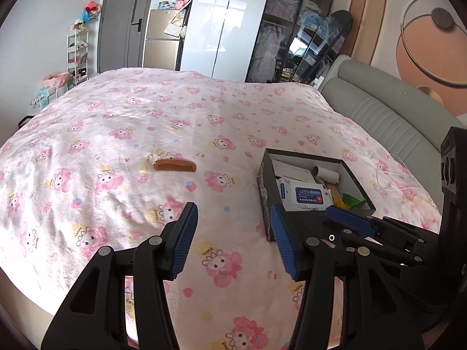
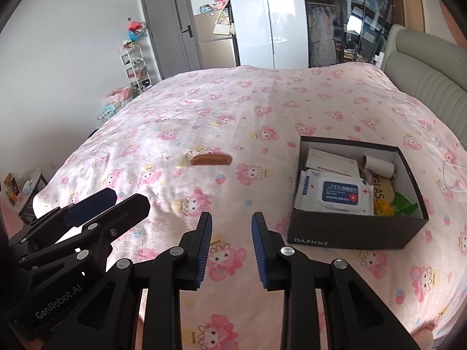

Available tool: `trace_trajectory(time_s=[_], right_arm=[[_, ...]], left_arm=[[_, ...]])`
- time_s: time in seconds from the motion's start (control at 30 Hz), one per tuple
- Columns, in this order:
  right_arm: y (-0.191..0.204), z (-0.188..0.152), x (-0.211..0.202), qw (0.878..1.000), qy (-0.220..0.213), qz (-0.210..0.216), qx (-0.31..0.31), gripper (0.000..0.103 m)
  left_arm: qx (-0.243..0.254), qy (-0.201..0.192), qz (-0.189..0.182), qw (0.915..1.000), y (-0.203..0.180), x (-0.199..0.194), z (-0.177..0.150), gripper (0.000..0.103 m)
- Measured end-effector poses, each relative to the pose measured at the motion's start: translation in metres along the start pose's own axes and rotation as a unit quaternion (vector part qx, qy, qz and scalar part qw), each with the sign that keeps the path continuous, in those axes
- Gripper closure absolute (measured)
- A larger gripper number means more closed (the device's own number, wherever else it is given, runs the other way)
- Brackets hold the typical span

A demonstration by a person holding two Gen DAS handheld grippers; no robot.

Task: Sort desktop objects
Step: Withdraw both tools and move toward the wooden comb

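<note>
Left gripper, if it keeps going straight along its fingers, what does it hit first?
Most likely the pink cartoon-print bedspread, on bare fabric. The left gripper is open, empty and angled down at it. The brown wooden comb lies left of that line, the black cardboard box right. Depth is uncertain.

Home bedroom, bed (image 1: pixel 175 110), wardrobe (image 1: pixel 221 23)

The bed cover (image 2: pixel 262 110) is light pink with darker pink cartoon animals and small dots all over. The comb (image 2: pixel 211 159) is brown, with a pale yellow tassel. The box (image 2: pixel 350 230) is black outside and white inside. The wipes pack (image 2: pixel 335 194) is white with a dark blue label. The tongs (image 2: pixel 232 248) are black with blue pads.
</note>
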State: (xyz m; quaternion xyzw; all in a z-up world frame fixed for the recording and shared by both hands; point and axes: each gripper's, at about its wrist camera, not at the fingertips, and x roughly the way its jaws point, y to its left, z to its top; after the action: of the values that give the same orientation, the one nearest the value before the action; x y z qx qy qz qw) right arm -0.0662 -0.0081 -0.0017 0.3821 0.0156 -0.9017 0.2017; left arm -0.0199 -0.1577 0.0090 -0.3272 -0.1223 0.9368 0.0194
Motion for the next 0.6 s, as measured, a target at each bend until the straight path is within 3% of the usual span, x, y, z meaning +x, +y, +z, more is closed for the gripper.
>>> trace_trajectory(time_s=[0.33, 0.6], right_arm=[[0.036, 0.026, 0.039, 0.999, 0.008, 0.026, -0.027, 0.079], [0.051, 0.043, 0.090, 0.998, 0.022, 0.035, -0.045, 0.079]], left_arm=[[-0.023, 0.003, 0.025, 0.9994, 0.049, 0.014, 0.019, 0.050], [-0.039, 0.014, 0.034, 0.9986, 0.085, 0.058, 0.030, 0.050]])
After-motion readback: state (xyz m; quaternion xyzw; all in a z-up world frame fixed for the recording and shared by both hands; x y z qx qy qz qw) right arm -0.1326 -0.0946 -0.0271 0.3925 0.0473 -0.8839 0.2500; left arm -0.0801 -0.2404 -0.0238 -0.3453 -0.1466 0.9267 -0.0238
